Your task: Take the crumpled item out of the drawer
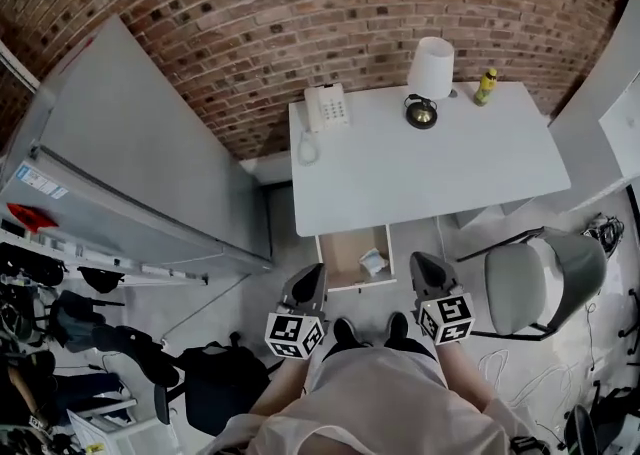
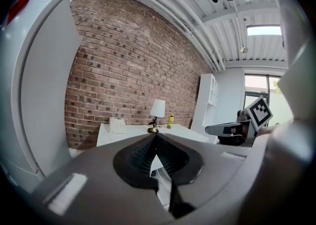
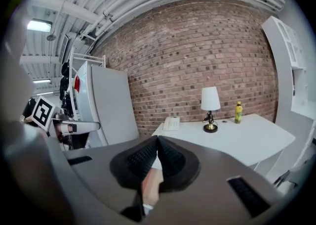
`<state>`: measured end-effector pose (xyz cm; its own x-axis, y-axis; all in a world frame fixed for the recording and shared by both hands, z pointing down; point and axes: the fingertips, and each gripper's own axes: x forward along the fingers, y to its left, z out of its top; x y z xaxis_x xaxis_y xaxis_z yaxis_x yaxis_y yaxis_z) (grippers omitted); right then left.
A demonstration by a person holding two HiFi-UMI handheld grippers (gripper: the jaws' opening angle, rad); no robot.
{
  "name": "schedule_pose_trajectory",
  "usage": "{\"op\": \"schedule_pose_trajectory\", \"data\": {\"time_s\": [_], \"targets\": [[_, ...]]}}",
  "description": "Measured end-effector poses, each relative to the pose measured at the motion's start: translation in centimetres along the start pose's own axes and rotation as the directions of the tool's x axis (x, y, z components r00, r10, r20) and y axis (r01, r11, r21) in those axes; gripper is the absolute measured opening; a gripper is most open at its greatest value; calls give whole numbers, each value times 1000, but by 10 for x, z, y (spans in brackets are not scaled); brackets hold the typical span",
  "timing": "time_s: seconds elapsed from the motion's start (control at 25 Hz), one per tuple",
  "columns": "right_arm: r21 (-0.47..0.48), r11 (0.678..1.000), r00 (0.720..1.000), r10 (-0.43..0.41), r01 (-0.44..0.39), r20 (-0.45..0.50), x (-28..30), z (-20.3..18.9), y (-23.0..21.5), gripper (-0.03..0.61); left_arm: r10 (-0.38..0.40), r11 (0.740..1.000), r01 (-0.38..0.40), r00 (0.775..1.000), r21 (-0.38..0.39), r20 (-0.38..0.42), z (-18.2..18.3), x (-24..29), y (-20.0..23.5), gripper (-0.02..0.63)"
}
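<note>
A drawer (image 1: pixel 345 255) stands pulled out under the front edge of the white desk (image 1: pixel 440 178). A crumpled white item (image 1: pixel 373 262) lies in its right half. My left gripper (image 1: pixel 314 270) hovers shut just left of the drawer's front corner. My right gripper (image 1: pixel 418 259) is shut too and hangs a little right of the drawer. Neither touches the drawer or the item. In the left gripper view the jaws (image 2: pixel 155 138) meet with nothing between them. In the right gripper view the jaws (image 3: pixel 158 139) are pressed together, with the drawer's wood (image 3: pixel 150 189) showing below them.
On the desk stand a phone (image 1: pixel 326 108), a lamp (image 1: pixel 430 78) and a yellow bottle (image 1: pixel 485 86). A tall grey cabinet (image 1: pixel 130 163) is at the left, an office chair (image 1: pixel 540 283) at the right, a black bag (image 1: pixel 215 373) on the floor.
</note>
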<state>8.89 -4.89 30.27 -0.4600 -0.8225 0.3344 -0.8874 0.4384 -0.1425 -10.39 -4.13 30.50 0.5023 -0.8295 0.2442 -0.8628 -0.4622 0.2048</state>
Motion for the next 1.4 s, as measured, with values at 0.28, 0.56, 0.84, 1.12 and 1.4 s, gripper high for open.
{"op": "schedule_pose_trajectory", "data": {"time_s": [0.28, 0.56, 0.84, 1.12, 1.4], "targets": [[16, 999, 997, 38, -37, -68, 17, -31, -7, 8, 25, 999, -26, 998, -20, -51, -26, 18, 4, 9], [-27, 996, 983, 76, -82, -170, 35, -71, 3, 8, 47, 997, -56, 985, -52, -163, -78, 17, 18, 9], [-80, 991, 972, 84, -104, -217, 65, -114, 4, 8, 34, 996, -53, 972, -74, -234, -131, 26, 32, 9], [-31, 995, 963, 88, -99, -253, 79, -159, 4, 8, 40, 993, -71, 954, -93, -298, -177, 25, 42, 9], [0, 997, 954, 68, -71, -292, 88, -208, -12, 8, 23, 996, -50, 942, -70, -336, -221, 38, 49, 9]]}}
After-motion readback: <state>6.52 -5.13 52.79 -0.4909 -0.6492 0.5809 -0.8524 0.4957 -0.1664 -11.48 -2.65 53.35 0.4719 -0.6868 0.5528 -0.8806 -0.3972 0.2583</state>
